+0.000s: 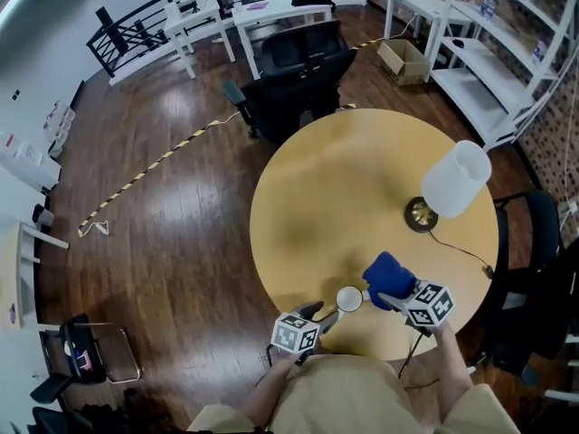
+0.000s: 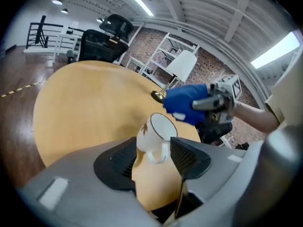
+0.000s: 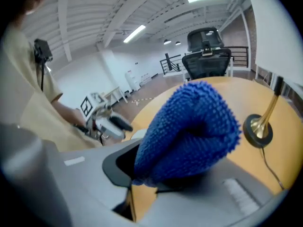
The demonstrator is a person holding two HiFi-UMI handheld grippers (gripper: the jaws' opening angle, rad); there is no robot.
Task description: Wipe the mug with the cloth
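Note:
A white mug (image 1: pixel 349 298) stands on the round wooden table (image 1: pixel 344 197) near its front edge. In the left gripper view the mug (image 2: pixel 154 136) sits between the jaws of my left gripper (image 2: pixel 154 143) with its handle toward the camera. The pads flank it closely and I see no firm squeeze. My right gripper (image 1: pixel 391 298) is just right of the mug, shut on a bunched blue cloth (image 1: pixel 387 277). The cloth (image 3: pixel 189 126) fills the right gripper view and hides the jaw tips. From the left gripper view, the cloth (image 2: pixel 184 103) hangs just beyond the mug's rim.
A table lamp with a white shade (image 1: pixel 455 179) and a brass base (image 1: pixel 421 213) stands at the table's right, its cord (image 1: pixel 461 253) trailing to the edge. Black office chairs (image 1: pixel 298 70) stand behind the table, another chair (image 1: pixel 534 269) at the right.

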